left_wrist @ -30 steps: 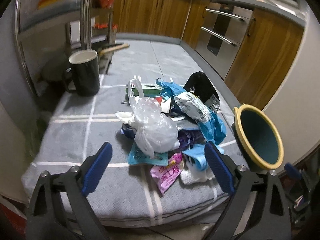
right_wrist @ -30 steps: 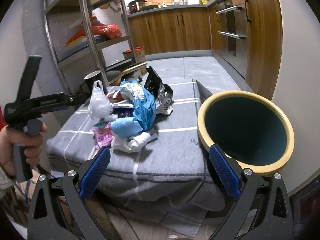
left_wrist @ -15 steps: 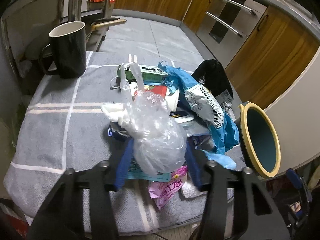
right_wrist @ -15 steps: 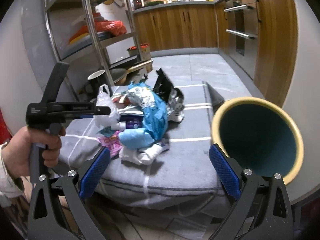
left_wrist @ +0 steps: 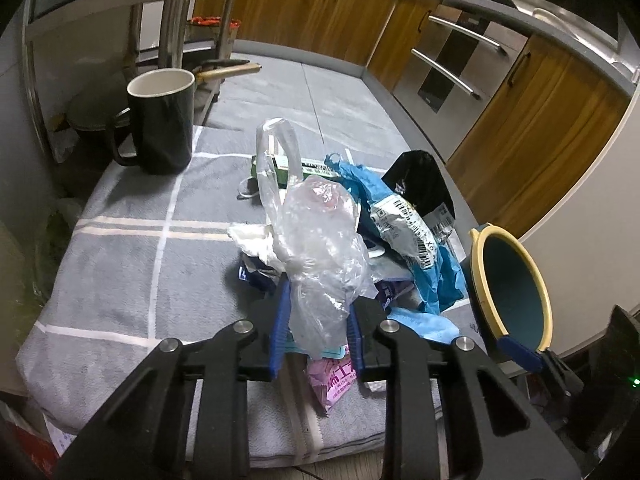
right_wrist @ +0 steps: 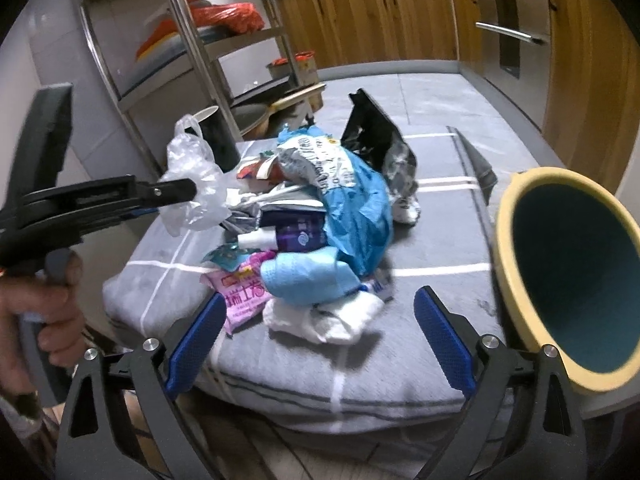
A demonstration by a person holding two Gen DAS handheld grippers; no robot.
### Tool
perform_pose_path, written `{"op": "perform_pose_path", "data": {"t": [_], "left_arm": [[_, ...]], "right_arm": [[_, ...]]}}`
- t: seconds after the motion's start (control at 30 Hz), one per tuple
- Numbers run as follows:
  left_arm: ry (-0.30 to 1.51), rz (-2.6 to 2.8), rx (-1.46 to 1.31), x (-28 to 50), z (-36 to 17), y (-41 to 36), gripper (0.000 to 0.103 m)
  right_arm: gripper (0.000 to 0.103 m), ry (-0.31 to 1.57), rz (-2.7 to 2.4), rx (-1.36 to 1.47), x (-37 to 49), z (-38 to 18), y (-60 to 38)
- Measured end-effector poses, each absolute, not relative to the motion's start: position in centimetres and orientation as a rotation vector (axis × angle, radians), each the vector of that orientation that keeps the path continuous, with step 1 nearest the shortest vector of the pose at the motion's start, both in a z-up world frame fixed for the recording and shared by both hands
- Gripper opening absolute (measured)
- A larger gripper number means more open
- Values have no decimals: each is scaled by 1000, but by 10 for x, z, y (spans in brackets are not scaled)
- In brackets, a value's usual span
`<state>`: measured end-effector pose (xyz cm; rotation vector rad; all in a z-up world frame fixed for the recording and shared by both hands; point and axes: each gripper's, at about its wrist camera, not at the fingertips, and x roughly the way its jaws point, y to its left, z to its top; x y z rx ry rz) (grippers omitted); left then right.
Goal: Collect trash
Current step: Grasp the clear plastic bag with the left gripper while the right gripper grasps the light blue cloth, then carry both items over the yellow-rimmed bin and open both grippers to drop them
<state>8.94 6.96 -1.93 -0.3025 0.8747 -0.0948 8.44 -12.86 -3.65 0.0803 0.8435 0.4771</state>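
Observation:
A heap of trash lies on a grey checked cloth [left_wrist: 120,248]. On top is a clear plastic bag [left_wrist: 320,248], with a blue bag [right_wrist: 356,216], a pink wrapper [right_wrist: 244,296] and a white tissue [right_wrist: 324,320] around it. My left gripper [left_wrist: 316,320] has its jaws closing, and the blue pads press the lower part of the clear bag [right_wrist: 192,184]. In the right wrist view the left gripper [right_wrist: 176,192] comes in from the left, held by a hand [right_wrist: 44,312]. My right gripper [right_wrist: 320,338] stands open just before the tissue, with nothing gripped.
A teal bin with a yellow rim [right_wrist: 568,276] hangs tilted off the cloth's right edge [left_wrist: 512,292]. A black mug [left_wrist: 160,120] stands at the far left of the cloth. A steel rack [right_wrist: 208,40] and wooden cabinets [left_wrist: 540,120] stand behind.
My left gripper moved forward onto the clear bag and its wide jaws narrowed around it. The right gripper swung toward the heap, so the bin slid to the right in its view.

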Motion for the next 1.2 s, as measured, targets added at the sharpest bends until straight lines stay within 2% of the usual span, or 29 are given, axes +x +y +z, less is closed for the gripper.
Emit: {"op": "perform_pose_path", "data": {"t": [0.2, 0.27, 0.33, 0.4, 0.47, 0.7, 1.2], "left_arm": [[823, -70, -317, 81, -6, 79, 24], [810, -60, -321, 80, -2, 83, 24], [803, -53, -326, 80, -1, 86, 24], [800, -50, -328, 80, -1, 86, 24], [798, -50, -328, 79, -1, 86, 24], [778, -43, -319, 78, 3, 84, 24], [709, -72, -269, 70, 20, 70, 24]], "right_arm": [[74, 891, 468, 66, 103, -47, -112], [72, 909, 462, 58, 106, -52, -107], [64, 917, 462, 48, 107, -55, -104], [51, 925, 463, 40, 107, -58, -101], [44, 921, 467, 41, 105, -58, -101], [36, 855, 495, 45, 98, -39, -101], [35, 697, 550, 142, 74, 31, -138]]}}
